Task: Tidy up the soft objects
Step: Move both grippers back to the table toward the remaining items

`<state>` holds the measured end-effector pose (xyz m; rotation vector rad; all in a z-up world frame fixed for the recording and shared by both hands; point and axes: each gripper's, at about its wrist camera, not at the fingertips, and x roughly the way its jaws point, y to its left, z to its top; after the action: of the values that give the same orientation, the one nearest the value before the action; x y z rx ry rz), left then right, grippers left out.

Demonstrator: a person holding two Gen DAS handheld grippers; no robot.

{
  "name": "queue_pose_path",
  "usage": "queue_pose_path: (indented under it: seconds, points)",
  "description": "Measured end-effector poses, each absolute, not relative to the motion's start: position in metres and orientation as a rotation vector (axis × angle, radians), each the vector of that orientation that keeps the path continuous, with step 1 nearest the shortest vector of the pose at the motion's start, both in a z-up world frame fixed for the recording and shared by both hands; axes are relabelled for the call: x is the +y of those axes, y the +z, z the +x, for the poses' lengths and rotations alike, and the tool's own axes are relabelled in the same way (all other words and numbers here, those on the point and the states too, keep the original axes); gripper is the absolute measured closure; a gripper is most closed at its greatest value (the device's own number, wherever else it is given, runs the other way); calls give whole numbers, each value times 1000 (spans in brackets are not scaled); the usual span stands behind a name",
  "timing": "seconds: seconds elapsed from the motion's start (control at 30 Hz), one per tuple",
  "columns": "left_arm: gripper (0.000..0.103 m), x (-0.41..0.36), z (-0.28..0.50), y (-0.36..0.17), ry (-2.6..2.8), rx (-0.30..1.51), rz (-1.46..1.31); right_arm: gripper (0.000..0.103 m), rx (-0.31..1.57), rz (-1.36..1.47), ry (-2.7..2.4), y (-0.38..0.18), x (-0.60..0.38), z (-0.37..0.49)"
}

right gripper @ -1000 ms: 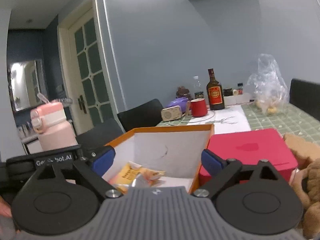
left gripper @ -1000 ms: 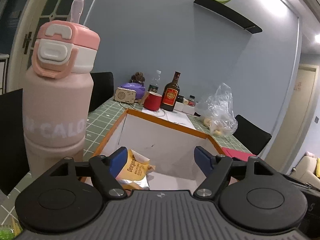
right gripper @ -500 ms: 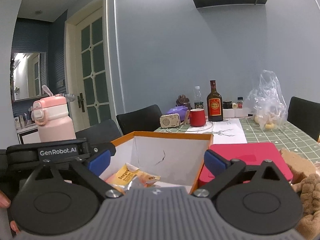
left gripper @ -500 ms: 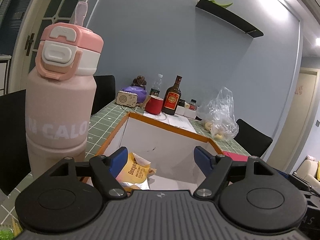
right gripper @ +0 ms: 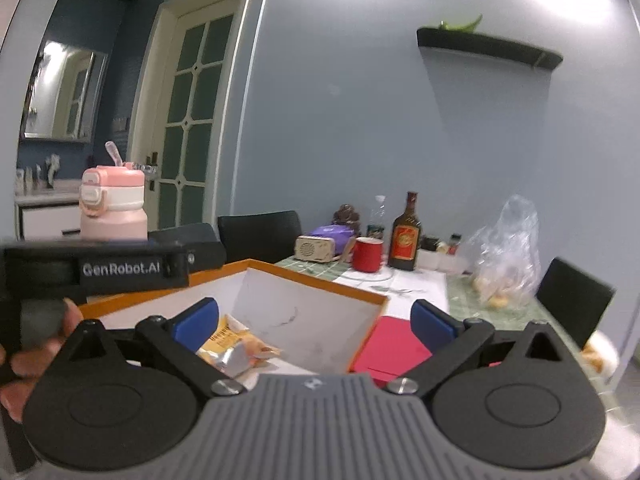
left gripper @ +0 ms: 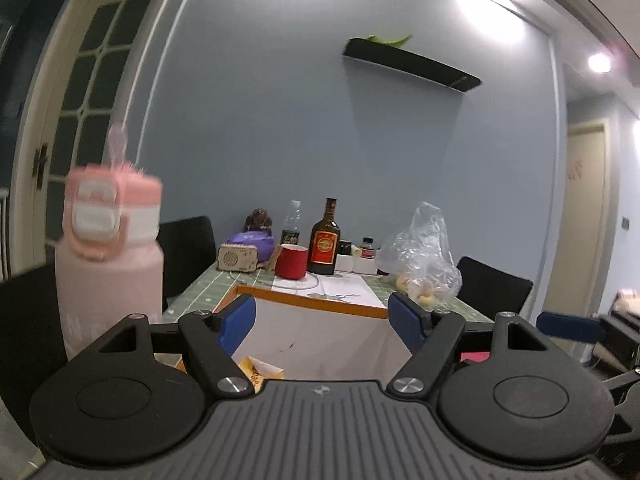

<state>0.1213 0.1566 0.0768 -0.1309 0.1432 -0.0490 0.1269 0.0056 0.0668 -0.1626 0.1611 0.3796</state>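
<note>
The left gripper (left gripper: pixel 322 314) has its two blue fingers (left gripper: pixel 236 322) spread wide, and nothing is between them. Beyond the fingertips stands the orange-rimmed box (left gripper: pixel 308 304) with white inner walls. A yellow snack packet (left gripper: pixel 256 372) lies inside the box, low and just behind the left finger. Left of that finger stands a pink bottle (left gripper: pixel 110 252), upright and blurred. To the right of the right finger a small part of a red lid (left gripper: pixel 476 357) shows.

The right gripper (right gripper: pixel 314 320) also holds nothing; its jaws stand wide apart, with no thing between them. The same box (right gripper: pixel 320 280) is in front of its fingers (right gripper: pixel 196 318). The snack packet (right gripper: pixel 236 346) rests on the box floor, just beside the left finger and toward the gap. The red lid (right gripper: pixel 392 346) lies flat outside the box, touching its right wall, near the right finger. Further right of that finger, a plush toy (right gripper: pixel 600 354) shows only partly at the table edge. At the left of this view a hand (right gripper: pixel 36 356) holds the other gripper's body.
</note>
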Motion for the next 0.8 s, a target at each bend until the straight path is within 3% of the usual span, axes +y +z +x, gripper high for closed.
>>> queue_pose_path:
  seconds: [0.6,0.8]
  points:
    - [14,94,59,87,-134,327,-135,3,329,-73,71,21,-89,70]
    - [14,63,44,73,-190,351,-155,3,464,54,14,-4,-147,66]
